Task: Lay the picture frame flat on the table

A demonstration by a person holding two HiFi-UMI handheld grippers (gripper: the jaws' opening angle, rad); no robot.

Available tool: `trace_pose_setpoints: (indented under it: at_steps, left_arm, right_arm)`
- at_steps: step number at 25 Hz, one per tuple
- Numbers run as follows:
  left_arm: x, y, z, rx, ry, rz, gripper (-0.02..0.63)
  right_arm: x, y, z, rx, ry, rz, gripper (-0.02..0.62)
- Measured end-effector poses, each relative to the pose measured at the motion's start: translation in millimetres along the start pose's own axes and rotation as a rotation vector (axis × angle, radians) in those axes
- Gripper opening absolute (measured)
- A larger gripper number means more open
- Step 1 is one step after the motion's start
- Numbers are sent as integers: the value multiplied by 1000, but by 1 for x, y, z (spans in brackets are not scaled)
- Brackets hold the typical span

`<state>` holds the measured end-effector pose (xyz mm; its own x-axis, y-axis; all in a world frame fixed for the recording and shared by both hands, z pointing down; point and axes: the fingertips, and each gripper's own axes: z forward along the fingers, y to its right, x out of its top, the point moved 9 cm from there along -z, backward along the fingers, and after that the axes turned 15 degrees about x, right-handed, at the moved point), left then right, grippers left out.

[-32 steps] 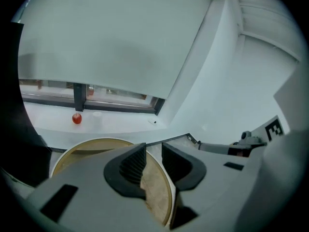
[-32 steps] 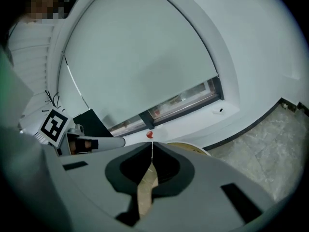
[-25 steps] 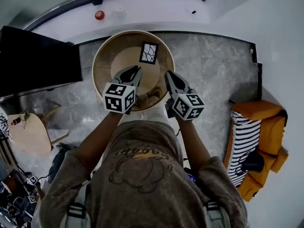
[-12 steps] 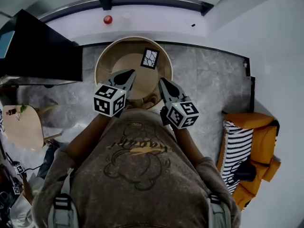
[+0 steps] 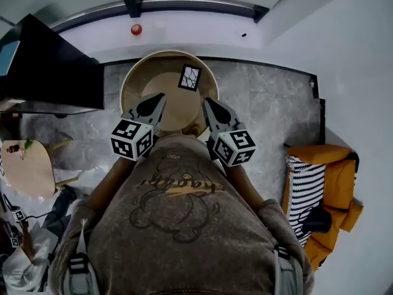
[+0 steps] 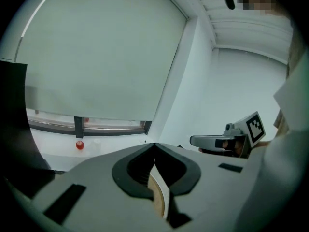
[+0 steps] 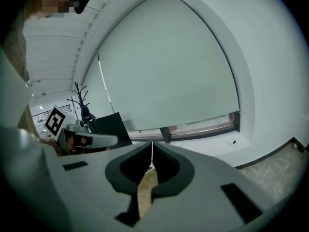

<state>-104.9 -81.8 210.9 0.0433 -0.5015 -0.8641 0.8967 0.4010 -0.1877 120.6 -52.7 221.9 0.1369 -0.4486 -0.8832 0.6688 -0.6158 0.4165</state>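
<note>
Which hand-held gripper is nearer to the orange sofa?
Right. The right hand-held gripper is left of the orange sofa, across the marble floor; the left hand-held gripper is farther left still, beyond the right one.

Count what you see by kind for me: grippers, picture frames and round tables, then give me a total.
Grippers: 2, the left gripper and the right gripper
Picture frames: 1, the picture frame
Round tables: 2, the large table and the small table
Total: 5
</note>
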Motion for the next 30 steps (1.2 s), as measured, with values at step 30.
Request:
trace_pose_setpoints:
  at_steps: [30]
  left_arm:
    - [-9,-10,-9,50,22,-61,18]
  right_arm:
    - [-4,-12,18,25,1,-6,20]
